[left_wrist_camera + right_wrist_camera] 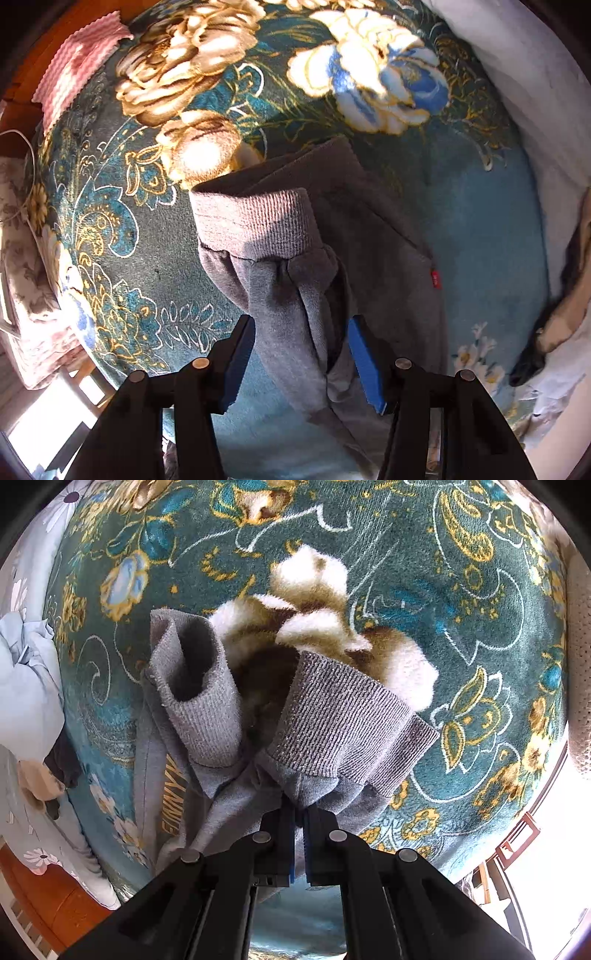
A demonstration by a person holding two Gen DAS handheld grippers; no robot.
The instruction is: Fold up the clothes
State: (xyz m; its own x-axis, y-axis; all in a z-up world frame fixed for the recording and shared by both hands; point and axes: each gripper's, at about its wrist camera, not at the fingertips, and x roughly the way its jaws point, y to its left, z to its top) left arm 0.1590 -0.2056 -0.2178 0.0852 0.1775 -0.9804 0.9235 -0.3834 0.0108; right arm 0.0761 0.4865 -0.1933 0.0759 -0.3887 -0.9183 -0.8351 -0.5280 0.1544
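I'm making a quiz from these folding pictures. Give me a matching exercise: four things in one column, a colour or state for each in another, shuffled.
Things:
1. left gripper
2. right gripper
3. blanket
4. small tag

Colour or state:
A. red
B. shut on grey cloth
C. teal with flowers
D. open, fingers either side of a grey sleeve

Pairs: 1-D, 2-B, 3-C, 4-A

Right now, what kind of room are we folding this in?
Probably a bedroom: the grey sweatshirt lies on a plush teal floral blanket, with pale blue daisy-print bedding bunched beside it and wooden flooring below.
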